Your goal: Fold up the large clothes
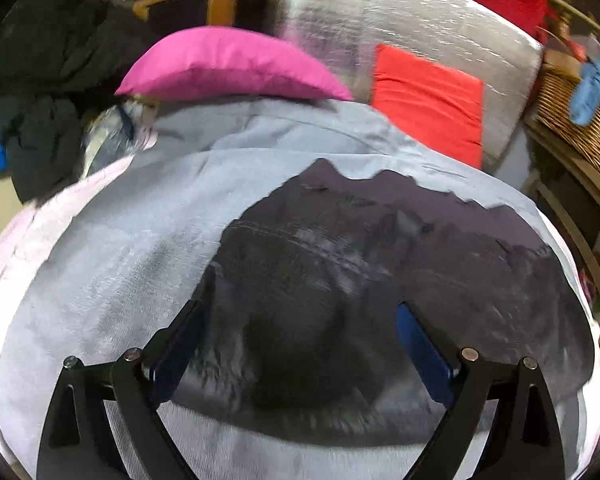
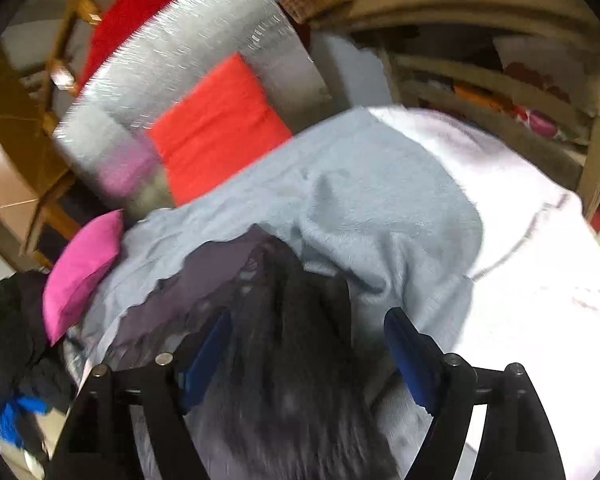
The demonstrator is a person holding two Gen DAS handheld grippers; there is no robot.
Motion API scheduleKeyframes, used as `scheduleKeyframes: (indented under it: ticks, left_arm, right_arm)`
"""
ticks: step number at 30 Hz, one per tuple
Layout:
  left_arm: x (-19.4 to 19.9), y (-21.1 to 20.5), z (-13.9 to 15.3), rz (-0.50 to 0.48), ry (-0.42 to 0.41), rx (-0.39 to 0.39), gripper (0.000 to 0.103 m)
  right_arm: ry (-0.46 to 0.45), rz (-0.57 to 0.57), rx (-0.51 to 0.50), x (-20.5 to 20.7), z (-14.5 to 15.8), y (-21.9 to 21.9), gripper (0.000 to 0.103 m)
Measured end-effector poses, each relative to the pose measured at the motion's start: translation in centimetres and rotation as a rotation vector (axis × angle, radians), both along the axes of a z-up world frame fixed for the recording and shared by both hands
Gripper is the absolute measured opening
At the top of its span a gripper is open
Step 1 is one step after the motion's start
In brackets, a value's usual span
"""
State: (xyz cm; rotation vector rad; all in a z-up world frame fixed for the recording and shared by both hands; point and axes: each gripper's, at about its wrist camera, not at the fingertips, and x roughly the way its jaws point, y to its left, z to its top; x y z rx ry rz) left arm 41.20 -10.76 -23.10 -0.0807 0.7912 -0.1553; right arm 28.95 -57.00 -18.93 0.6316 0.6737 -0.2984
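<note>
A dark grey-black garment with a wavy far hem lies spread on a light blue-grey cloth that covers the work surface. My left gripper hangs open just above the garment, blue pads wide apart, nothing between them. In the right wrist view the same dark garment lies bunched in a ridge under my right gripper, which is open with its pads on either side of the fabric. The blue-grey cloth lies beyond it.
A pink cushion and a folded red cloth on a silver mat lie beyond. A dark clothes pile sits left, a wicker basket right. White bedding and wooden shelves are at the right.
</note>
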Motion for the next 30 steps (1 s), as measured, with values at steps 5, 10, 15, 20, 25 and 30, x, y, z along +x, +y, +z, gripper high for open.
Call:
scheduleKeyframes:
  ticks: [5, 10, 15, 20, 25, 30]
  left_arm:
    - [-4.0, -0.4, 0.8, -0.048, -0.023, 0.012, 0.096]
    - [-6.4, -0.4, -0.3, -0.076, 0.001, 0.044, 0.096]
    - [-5.4, -0.5, -1.1, -0.025, -0.018, 0.142, 0.096]
    - [-3.5, -1.2, -3.0, -0.016, 0.020, 0.204, 0.096]
    - [-2.4, -2.1, -4.7, -0.030, 0.051, 0.256, 0.096]
    - [-2.6, -2.4, -4.5, -0.043, 0.028, 0.285, 0.096]
  right_arm:
    - [-0.084, 0.061, 0.132, -3.8, -0.8, 1.3, 0.082]
    - [-0.076, 0.132, 0.040, -3.7, -2.1, 4.6, 0.036]
    - [-0.005, 0.193, 0.009, -2.5, -3.4, 6.6, 0.034]
    - [0.035, 0.202, 0.017, -1.3, -4.7, 7.1, 0.036]
    - [0.099, 0.216, 0.049, 0.0, -6.9, 6.9, 0.037]
    - [0.096, 0.218, 0.053, 0.0, -6.9, 6.8, 0.037]
